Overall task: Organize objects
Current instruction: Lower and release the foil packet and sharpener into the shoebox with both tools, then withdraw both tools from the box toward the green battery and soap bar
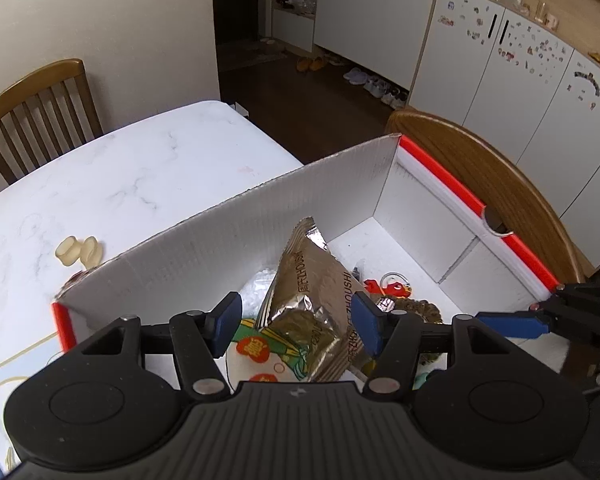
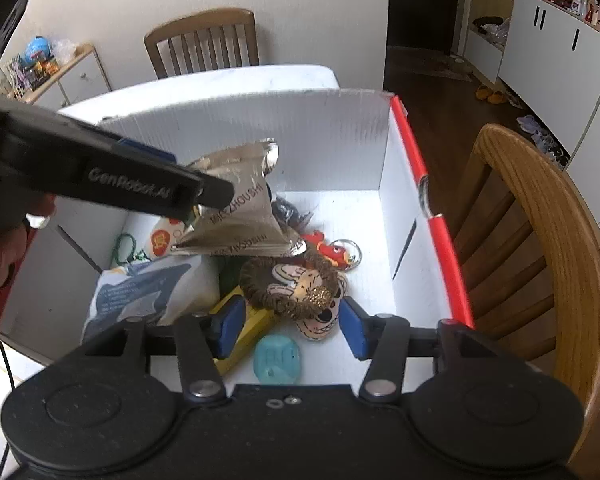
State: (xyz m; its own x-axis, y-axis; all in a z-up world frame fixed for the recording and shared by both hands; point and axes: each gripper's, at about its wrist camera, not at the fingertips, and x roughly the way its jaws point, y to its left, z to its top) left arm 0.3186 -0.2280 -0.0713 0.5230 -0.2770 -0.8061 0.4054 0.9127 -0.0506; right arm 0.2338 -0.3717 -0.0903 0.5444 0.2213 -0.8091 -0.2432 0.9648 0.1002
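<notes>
A white cardboard box (image 1: 204, 240) with red edges stands on the marble table; it also shows in the right wrist view (image 2: 332, 140). My left gripper (image 1: 296, 326) is open above the box, and a gold foil snack bag (image 1: 316, 280) stands between its blue pads; whether they touch it I cannot tell. In the right wrist view the left gripper (image 2: 188, 196) reaches in from the left beside the bag (image 2: 240, 208). My right gripper (image 2: 290, 326) is open and empty over a lion plush keychain (image 2: 300, 284), a teal toy (image 2: 278, 360) and a yellow item (image 2: 248, 332).
The box also holds a blue-white packet (image 2: 148, 292), a red keychain (image 2: 332, 250), a snack pack (image 1: 260, 356) and green cord (image 2: 126, 246). Two pale earplug-like pieces (image 1: 78, 250) lie on the table (image 1: 120, 176). Wooden chairs stand at the far side (image 1: 40, 112) and right (image 2: 540, 248).
</notes>
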